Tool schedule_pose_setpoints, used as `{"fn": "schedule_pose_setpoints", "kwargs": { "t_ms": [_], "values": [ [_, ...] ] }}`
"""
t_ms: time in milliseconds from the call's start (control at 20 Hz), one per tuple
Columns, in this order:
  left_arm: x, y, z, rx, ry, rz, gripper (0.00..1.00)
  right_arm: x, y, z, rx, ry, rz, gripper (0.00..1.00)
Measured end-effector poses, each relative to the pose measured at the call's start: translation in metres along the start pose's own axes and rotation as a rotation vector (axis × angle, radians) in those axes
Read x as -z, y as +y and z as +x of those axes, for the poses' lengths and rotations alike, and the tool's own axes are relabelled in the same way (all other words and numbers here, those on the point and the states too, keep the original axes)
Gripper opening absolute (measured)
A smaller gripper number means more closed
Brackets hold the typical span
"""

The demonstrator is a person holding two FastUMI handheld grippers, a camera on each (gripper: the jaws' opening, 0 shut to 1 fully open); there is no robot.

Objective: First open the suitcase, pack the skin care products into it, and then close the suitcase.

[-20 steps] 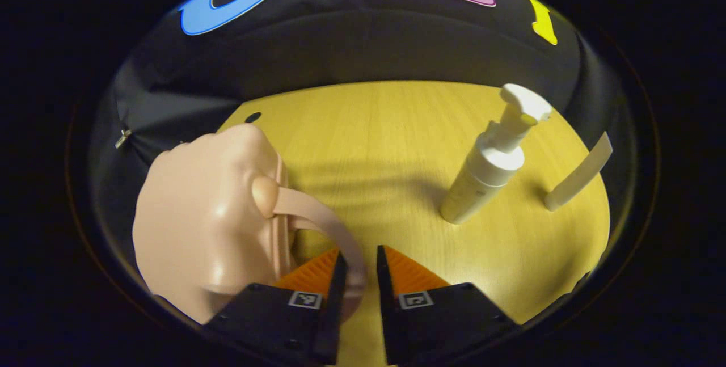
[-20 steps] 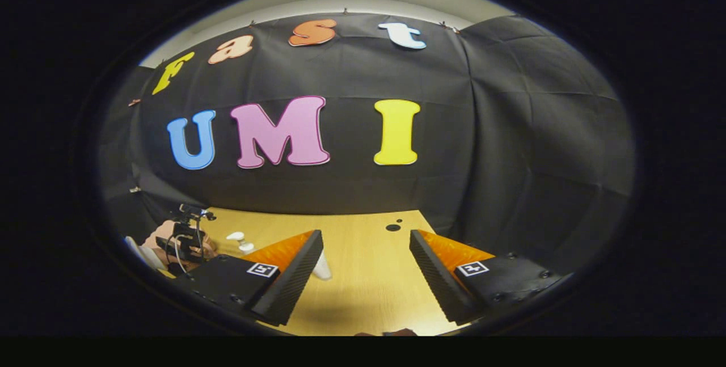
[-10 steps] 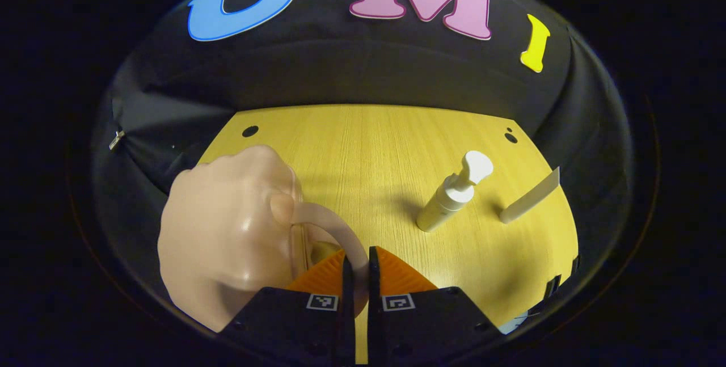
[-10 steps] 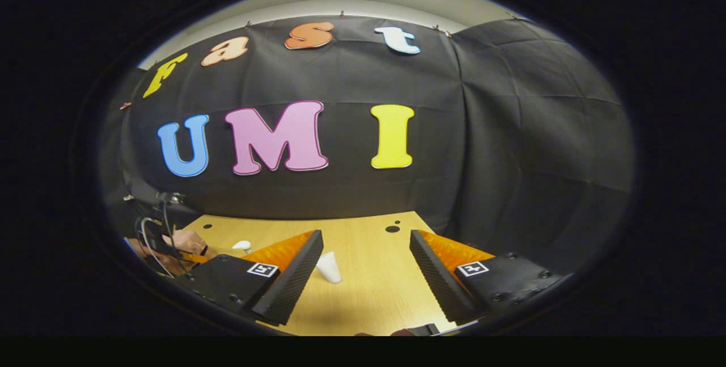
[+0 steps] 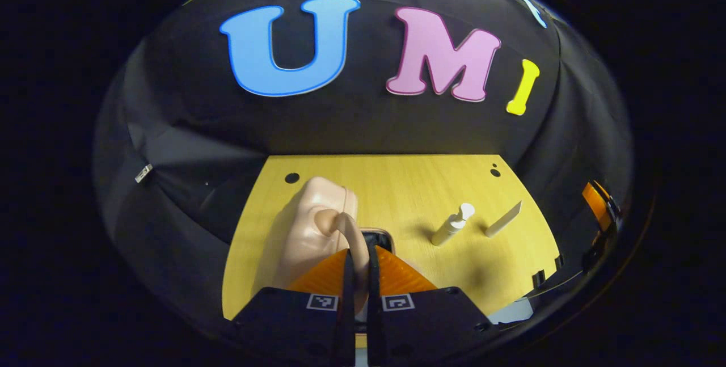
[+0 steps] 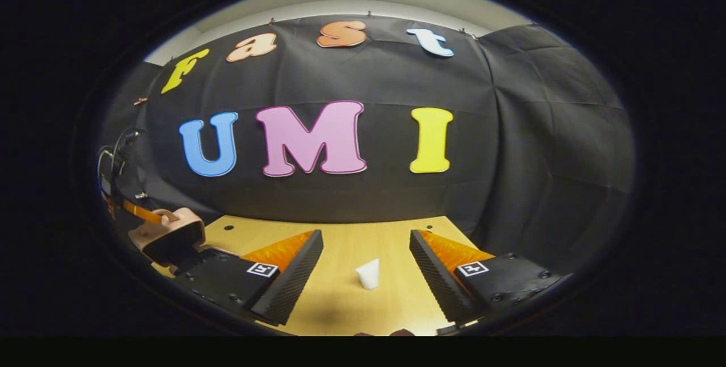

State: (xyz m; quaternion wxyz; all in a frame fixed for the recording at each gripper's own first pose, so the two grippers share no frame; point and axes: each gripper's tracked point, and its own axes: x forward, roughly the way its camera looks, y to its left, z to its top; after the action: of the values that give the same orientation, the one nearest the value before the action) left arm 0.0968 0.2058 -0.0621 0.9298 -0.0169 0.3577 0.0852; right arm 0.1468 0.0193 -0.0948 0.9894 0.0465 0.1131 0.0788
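Note:
The peach suitcase (image 5: 309, 225) lies on the yellow wooden table (image 5: 408, 180), its lid raised off the base so a dark gap (image 5: 375, 239) shows inside. My left gripper (image 5: 358, 254) is shut on the suitcase's curved peach handle (image 5: 347, 231). A white pump bottle (image 5: 452, 224) and a flat white tube (image 5: 503, 219) are on the table to the right. In the right gripper view, my right gripper (image 6: 363, 279) hovers open above the table, with the white tube (image 6: 368, 273) beyond its fingers. The lifted lid (image 6: 167, 233) and the left gripper (image 6: 139, 212) appear at far left.
Black cloth walls close in behind and on both sides of the table (image 6: 340, 242). Small dark holes (image 5: 291, 177) mark the tabletop's far corners. The right gripper's orange finger (image 5: 595, 199) shows at the right edge of the left gripper view.
My left gripper went from open around the handle to shut on it, then rose and drew back, lifting the lid open. The right gripper stayed open and shifted slightly.

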Motion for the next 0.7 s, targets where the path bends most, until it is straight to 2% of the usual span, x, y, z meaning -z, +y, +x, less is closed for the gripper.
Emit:
{"fn": "schedule_pose_setpoints", "kwargs": {
  "t_ms": [50,150,250,300,350,400,450,500,700],
  "values": [
    [-0.008,0.028,-0.005,-0.057,-0.024,0.014,0.09,-0.001,0.008,0.001,-0.012,-0.001,0.003,0.98],
    [-0.014,0.088,-0.012,-0.151,-0.027,0.014,0.12,-0.001,0.018,0.001,-0.025,-0.006,0.003,0.98],
    [-0.011,0.141,-0.015,-0.205,-0.019,-0.01,0.12,0.0,0.021,-0.001,-0.021,-0.005,-0.008,0.98],
    [-0.006,0.169,-0.012,-0.244,-0.014,-0.006,0.07,0.001,0.022,-0.002,-0.016,-0.002,-0.014,0.98],
    [0.001,0.197,-0.006,-0.283,-0.006,0.004,0.11,0.003,0.021,-0.004,-0.008,0.003,-0.019,0.98],
    [0.01,0.224,0.002,-0.315,-0.002,0.02,0.11,0.005,0.021,-0.006,0.001,0.006,-0.022,0.98],
    [0.019,0.251,0.012,-0.35,0.0,0.024,0.16,0.005,0.02,-0.008,0.012,0.009,-0.027,0.98],
    [0.029,0.276,0.025,-0.378,-0.009,0.013,0.11,0.007,0.019,-0.011,0.026,0.015,-0.032,0.98],
    [0.112,0.354,0.081,-0.435,0.098,-0.063,0.11,0.016,0.02,-0.021,0.073,0.049,-0.05,0.98]
  ]
}}
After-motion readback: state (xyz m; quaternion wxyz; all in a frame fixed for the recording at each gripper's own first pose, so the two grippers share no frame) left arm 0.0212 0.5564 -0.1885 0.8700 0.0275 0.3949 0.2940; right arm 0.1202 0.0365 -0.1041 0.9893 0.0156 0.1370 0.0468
